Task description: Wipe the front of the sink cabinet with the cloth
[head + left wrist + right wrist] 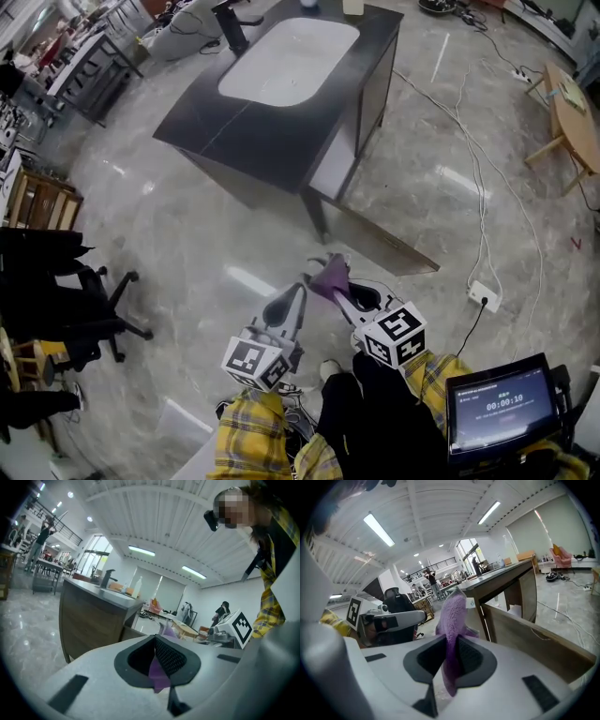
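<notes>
Fuzzy purple cloth (453, 620) is pinched in the right gripper's (451, 660) closed jaws, a floppy cone pointing lengthwise toward the dark boxy sink cabinet (272, 141), and the left gripper (157, 660) is nipping a thin corner too.

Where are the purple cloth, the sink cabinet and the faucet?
purple cloth (452, 616): right gripper view, the part standing above the jaws.
sink cabinet (253, 122): head view, on its dark countertop.
faucet (232, 28): head view, on its upright body.

A black office chair (86, 311) is standing at left. A white power strip (484, 296) is lying on the marble floor (187, 234).
</notes>
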Available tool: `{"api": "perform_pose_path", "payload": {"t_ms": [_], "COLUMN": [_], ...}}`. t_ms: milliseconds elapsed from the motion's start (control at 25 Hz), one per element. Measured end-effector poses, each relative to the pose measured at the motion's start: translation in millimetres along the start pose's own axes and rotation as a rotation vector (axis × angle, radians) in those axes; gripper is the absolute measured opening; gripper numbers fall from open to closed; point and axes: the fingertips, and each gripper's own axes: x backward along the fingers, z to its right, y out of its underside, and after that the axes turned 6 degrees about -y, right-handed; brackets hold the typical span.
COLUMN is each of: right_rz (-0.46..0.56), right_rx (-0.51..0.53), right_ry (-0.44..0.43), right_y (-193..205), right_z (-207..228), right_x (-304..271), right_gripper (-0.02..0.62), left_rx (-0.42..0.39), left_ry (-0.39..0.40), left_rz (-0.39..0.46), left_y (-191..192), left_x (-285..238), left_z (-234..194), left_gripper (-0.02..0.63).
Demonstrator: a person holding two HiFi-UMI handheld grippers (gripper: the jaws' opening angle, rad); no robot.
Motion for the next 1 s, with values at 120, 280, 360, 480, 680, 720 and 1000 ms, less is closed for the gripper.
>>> {"api": "perform_pose_path", "payload": {"t_ms": [120,280,360,480,680,720,1000], "right_rz": [0.013,0.013,0.014,0.018,0.024,0.025,0.026], "right_rx": [0.022,0.05,0.053,0.059,0.064,0.062,0.085], "right_ry": [0.005,0.022,0.029,0.034,0.029,0.031,0.084], "right_y": [-2,4,5,3,-3,-4,-9], "right_z": [5,12,17,26,45,50,90], "right_x": [-5,-27,-39,-54,-79,-83,-117], "right_gripper": [0.051,0.051,0.051,0.051,0.051,0.051,0.051], "left_rx": [-0.021,-0.025,-0.024,-0.022,-0.024,-0.018,-0.005], "left_ry": [0.014,0.019,0.016,0.009,-0.029,-0.038,-0.088], "left_rz": [-0.016,-0.022,-0.023,-0.031,-0.033,-0.03,-0.009], "left_y": [4,19,24,30,35,35,38], "left_x": [-8,-16,-21,-29,-39,-40,-53], "left_z": [2,-12,-21,-34,-58,-62,-89], "left_gripper": [0.008,0.008,0.008,0.008,0.006,0.006,0.008]}}
